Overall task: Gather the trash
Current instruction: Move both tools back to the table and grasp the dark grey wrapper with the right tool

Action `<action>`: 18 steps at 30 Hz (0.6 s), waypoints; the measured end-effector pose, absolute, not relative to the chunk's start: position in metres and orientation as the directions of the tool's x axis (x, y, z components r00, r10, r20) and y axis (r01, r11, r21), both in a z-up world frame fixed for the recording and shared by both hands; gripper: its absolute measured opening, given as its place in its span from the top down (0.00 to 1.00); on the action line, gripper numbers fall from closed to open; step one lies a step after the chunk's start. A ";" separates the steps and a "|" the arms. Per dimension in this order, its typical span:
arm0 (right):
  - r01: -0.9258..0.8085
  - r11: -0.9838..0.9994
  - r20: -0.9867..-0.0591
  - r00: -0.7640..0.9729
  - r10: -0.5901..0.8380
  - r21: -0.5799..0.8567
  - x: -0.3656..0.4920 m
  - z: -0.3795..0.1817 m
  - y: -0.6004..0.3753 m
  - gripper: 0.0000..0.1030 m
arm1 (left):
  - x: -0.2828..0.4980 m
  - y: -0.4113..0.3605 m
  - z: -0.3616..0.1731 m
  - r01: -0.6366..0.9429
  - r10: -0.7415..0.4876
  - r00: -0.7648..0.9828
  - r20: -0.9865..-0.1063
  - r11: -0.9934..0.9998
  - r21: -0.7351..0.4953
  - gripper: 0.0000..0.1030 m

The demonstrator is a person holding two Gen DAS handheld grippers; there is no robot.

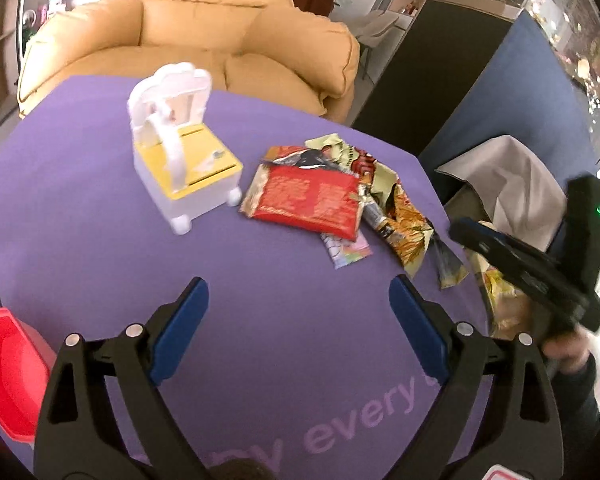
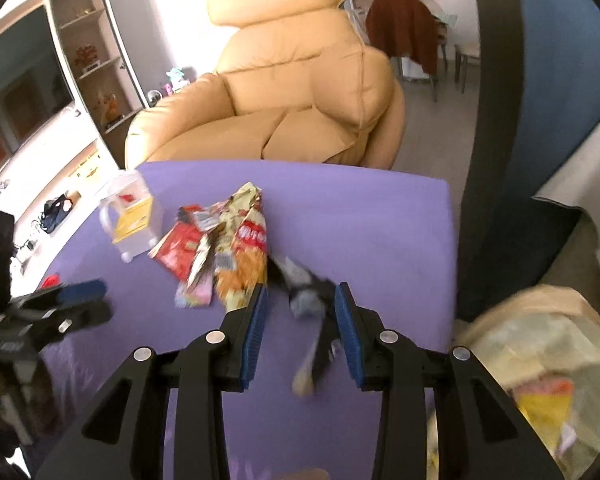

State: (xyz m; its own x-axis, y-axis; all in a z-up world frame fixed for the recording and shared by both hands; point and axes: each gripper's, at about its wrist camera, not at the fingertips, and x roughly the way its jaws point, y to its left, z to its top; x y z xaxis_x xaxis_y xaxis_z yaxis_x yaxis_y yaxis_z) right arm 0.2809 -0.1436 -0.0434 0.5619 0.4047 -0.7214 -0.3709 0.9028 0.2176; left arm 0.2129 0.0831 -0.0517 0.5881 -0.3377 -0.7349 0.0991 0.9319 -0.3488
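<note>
A pile of snack wrappers lies on the purple table mat [image 1: 100,220]: a red packet [image 1: 308,200], a yellow-orange wrapper [image 1: 404,236], a small pink one [image 1: 346,250] and a dark wrapper [image 1: 450,266] at the right edge. My left gripper [image 1: 298,292] hovers open and wide over bare mat, short of the pile. My right gripper [image 2: 301,294] is open over the blurred dark wrapper [image 2: 310,304], which lies in the gap with space on its left side. From the left wrist view the right gripper [image 1: 476,240] sits at the mat's right edge.
A white and yellow toy chair-shaped box [image 1: 180,152] stands left of the pile. A red plastic container [image 1: 4,368] is at the near left. A bag holding wrappers [image 2: 540,360] hangs off the table's right side. A tan armchair [image 2: 300,92] stands behind the table.
</note>
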 end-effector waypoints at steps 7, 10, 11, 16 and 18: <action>-0.351 0.899 -0.722 0.548 0.423 0.260 0.329 -0.048 -0.126 0.67 | 0.215 0.092 -0.049 0.133 -0.360 0.598 -0.716 0.926 -0.354 0.15; -0.334 0.895 -0.745 0.506 0.434 0.295 0.345 -0.055 -0.123 0.67 | 0.217 0.097 -0.045 0.132 -0.369 0.605 -0.706 0.920 -0.368 0.15; -0.329 0.896 -0.752 0.497 0.434 0.299 0.346 -0.058 -0.124 0.67 | 0.217 0.100 -0.043 0.126 -0.368 0.608 -0.704 0.920 -0.372 0.15; -0.302 0.899 -0.770 0.472 0.430 0.317 0.335 -0.071 -0.125 0.67 | 0.221 0.110 -0.033 0.114 -0.365 0.624 -0.691 0.917 -0.381 0.15; -0.325 0.882 -0.768 0.444 0.461 0.341 0.320 -0.071 -0.121 0.67 | 0.223 0.111 -0.030 0.117 -0.362 0.631 -0.686 0.919 -0.377 0.15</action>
State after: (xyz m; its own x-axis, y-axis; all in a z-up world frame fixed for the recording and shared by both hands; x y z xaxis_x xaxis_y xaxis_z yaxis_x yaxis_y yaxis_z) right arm 0.3195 -0.1205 -0.0708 0.4437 0.4610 -0.7685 -0.3255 0.8819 0.3411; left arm 0.2230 0.1108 -0.0296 0.6315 -0.3619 -0.6857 0.1172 0.9188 -0.3770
